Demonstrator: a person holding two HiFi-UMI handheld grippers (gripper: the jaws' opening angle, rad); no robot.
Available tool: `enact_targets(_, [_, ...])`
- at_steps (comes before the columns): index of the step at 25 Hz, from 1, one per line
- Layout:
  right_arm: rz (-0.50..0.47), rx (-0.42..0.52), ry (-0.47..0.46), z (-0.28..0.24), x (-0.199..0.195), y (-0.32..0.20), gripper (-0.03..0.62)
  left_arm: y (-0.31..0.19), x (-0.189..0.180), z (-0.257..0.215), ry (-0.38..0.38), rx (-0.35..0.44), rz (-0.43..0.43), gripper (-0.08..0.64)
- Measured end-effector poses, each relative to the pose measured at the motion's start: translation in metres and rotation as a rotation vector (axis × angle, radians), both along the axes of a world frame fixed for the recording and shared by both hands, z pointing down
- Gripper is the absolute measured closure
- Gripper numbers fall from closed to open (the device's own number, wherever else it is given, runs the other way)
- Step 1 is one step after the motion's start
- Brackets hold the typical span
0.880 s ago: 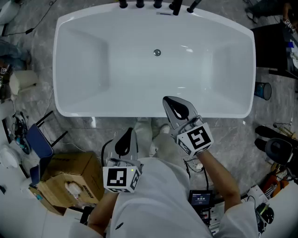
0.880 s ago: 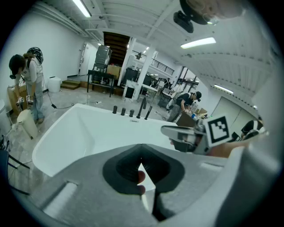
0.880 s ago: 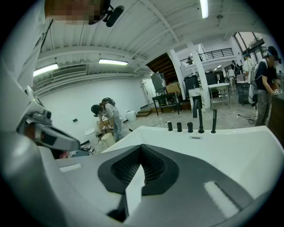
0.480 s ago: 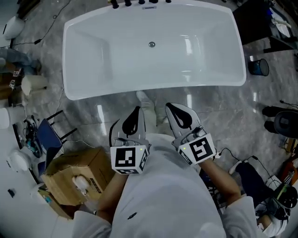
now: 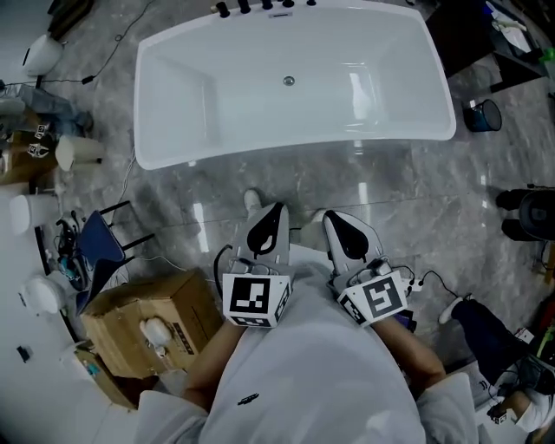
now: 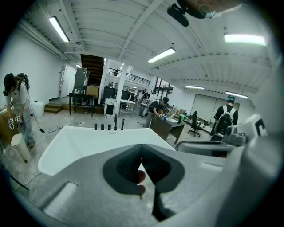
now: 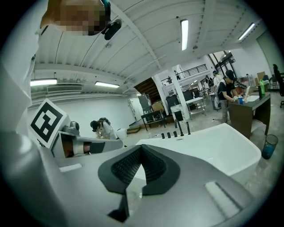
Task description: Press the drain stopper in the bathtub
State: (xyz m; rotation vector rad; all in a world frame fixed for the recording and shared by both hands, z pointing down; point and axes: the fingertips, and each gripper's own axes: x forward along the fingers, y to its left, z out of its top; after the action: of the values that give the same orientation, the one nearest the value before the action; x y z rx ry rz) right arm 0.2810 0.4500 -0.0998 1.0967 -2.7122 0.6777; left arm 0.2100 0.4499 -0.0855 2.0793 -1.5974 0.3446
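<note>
The head view alone shows the stopper (image 5: 289, 81), on the tub (image 5: 173, 87) bottom below the taps (image 5: 245, 7), well apart from both claws. The left claw (image 5: 275, 209) and right claw (image 5: 335, 218) are near the person's body. The gripper views show each closed tip to tip, empty, with only the tub's rim and taps beyond.

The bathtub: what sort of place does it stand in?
Most likely a workshop or test hall, not a bathroom. The bathtub stands free in an open room, a cardboard box lies near it, and the left gripper view shows ceiling strip lights and people at a desk.
</note>
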Motion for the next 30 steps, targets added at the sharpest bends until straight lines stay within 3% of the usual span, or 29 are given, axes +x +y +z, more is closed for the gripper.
enact_targets(4, [0.021,0.009,0.013,-0.004,-0.025,0.017,0.598,0.012,-0.027,-0.011,-0.009,0.025,0.021,0.561])
enact_targets(8, [0.056,0.048,0.028,-0.002,-0.067,0.006,0.598,0.008,-0.076,-0.005,-0.005,0.043,0.020,0.561])
enact_targets(12, [0.143,0.047,0.047,0.005,-0.122,-0.025,0.598,-0.009,-0.145,-0.001,0.013,0.030,0.028,0.561])
enact_targets(16, [0.232,0.045,0.044,-0.001,-0.187,-0.056,0.598,-0.029,-0.227,-0.006,-0.016,0.046,0.089,0.561])
enact_targets(21, [0.351,0.066,0.063,-0.017,-0.265,-0.087,0.597,-0.059,-0.331,-0.005,0.019,0.029,0.172,0.561])
enact_targets(24, [0.377,0.059,0.100,-0.015,-0.276,-0.092,0.597,-0.080,-0.346,-0.005,0.040,0.038,0.218,0.561])
enact_targets(30, [0.418,0.027,0.104,-0.006,-0.269,-0.112,0.597,-0.122,-0.324,0.001,0.069,0.034,0.269,0.561])
